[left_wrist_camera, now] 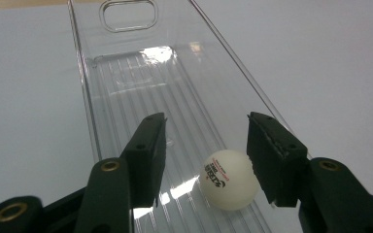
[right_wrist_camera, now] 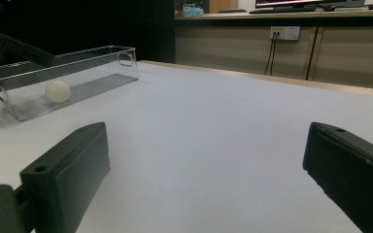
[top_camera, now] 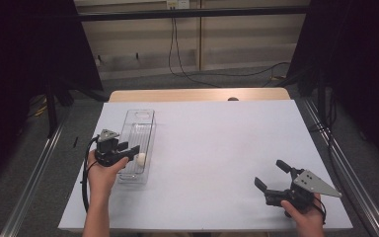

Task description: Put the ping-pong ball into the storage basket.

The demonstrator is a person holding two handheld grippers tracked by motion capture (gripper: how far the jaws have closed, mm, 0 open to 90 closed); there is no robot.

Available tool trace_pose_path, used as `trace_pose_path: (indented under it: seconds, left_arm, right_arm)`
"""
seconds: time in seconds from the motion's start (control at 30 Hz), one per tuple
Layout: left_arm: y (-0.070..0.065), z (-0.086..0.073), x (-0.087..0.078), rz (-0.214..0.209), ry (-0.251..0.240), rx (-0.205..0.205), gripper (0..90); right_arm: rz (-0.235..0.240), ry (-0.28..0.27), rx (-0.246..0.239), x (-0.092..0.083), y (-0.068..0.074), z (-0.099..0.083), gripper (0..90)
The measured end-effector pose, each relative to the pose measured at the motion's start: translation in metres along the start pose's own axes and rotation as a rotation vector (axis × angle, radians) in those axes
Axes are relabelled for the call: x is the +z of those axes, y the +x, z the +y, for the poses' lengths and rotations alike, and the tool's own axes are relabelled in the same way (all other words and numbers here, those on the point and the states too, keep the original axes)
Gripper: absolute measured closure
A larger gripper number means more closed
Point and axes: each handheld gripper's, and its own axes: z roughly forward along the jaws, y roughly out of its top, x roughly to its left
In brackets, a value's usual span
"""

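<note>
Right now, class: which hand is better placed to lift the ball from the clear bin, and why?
Left. The left gripper hangs over the clear bin with the white ball between its jaws; the right gripper sits far across the table.

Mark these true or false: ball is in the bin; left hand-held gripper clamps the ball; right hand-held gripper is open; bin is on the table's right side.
1. The white round plastic ball lies inside the long clear plastic bin. True.
2. The left hand-held gripper clamps the ball from both sides. False: one jaw stands clearly apart from it.
3. The right hand-held gripper is open with nothing between its jaws. True.
4. The bin stands on the right side of the white table. False: it stands on the left side.
</note>
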Motion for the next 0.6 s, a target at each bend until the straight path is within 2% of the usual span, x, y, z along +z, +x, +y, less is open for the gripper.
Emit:
trace_pose_path:
  seconds: [0.3, 0.6]
  left_arm:
    - [-0.0018, 0.0005, 0.0, 0.009, -0.018, -0.008, 44.2]
    - [-0.0009, 0.0012, -0.0034, 0.021, -0.04, -0.012, 31.8]
  right_arm:
    - [0.002, 0.001, -0.001, -0.0003, -0.0005, 0.0002, 2.4]
    - [0.004, -0.003, -0.013, 0.0012, -0.0002, 0.0004, 2.5]
